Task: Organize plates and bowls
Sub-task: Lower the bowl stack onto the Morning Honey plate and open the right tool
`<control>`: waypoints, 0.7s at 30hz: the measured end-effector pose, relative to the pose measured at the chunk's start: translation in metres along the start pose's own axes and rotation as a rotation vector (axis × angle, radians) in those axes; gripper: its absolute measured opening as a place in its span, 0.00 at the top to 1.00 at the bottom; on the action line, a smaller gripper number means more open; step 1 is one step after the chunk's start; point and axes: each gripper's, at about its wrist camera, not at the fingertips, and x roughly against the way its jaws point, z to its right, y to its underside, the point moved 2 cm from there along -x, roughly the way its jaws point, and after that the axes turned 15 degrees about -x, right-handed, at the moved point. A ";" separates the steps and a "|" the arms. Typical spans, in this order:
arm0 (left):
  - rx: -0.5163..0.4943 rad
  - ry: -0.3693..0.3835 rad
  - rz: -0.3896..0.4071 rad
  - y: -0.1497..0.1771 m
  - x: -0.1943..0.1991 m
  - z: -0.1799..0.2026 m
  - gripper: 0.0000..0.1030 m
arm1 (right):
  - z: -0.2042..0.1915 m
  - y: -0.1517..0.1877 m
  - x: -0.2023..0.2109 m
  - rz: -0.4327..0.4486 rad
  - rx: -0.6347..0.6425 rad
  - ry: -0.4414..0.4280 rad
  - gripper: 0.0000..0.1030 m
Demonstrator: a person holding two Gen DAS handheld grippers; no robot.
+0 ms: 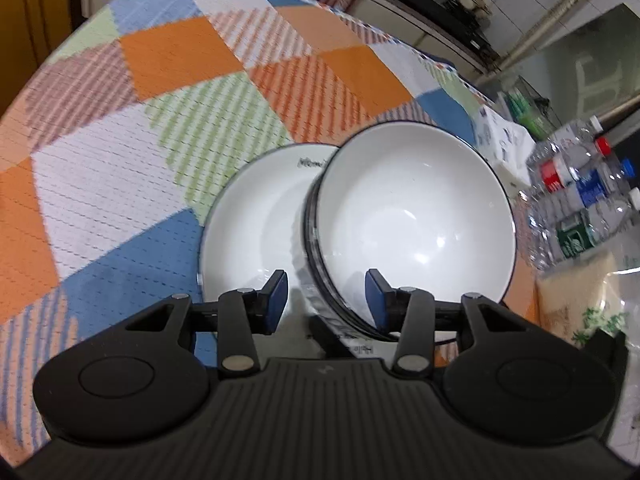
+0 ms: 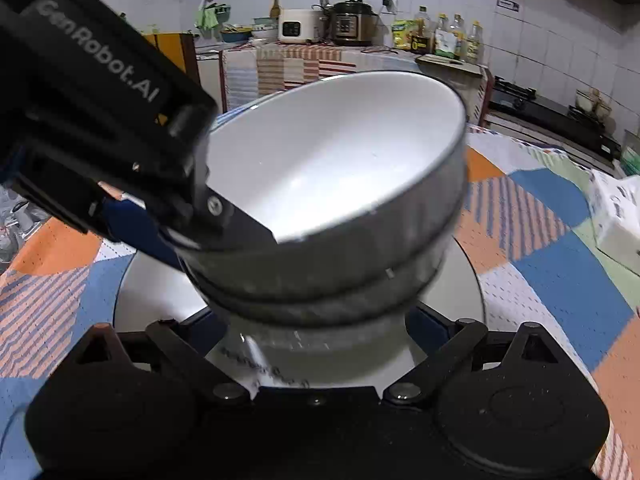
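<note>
Your round table under its checked woven cloth point(image 1: 168, 60) carries a glossy white plate point(image 1: 248, 216) at centre, and over its three-o'clock half hangs the dark-rimmed ceramic bowl point(image 1: 416, 216), tilted, probably for stacking. Your left gripper point(image 1: 326, 300) straddles the bowl's six-o'clock rim, pads apart; your right gripper point(image 2: 316, 320) gapes wide around nothing.

Your bowl point(image 1: 416, 216) is white inside with a thin dark rim, as is the white plate point(image 1: 248, 216) beneath. The bench cloth point(image 1: 120, 140) shows orange, blue, white and pale-green diamonds, some striped. Your left gripper point(image 1: 326, 300) is black with blue pads point(image 1: 276, 300).
</note>
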 end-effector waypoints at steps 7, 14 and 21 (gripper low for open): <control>0.036 -0.065 0.124 0.009 0.056 0.008 0.55 | 0.010 0.001 0.050 0.024 -0.104 -0.051 0.05; -0.036 -0.083 0.154 0.027 0.108 0.029 0.54 | 0.009 -0.009 0.107 0.126 -0.156 -0.004 0.05; -0.160 -0.118 0.162 0.039 0.162 0.054 0.53 | 0.035 -0.045 0.131 0.193 -0.250 0.162 0.05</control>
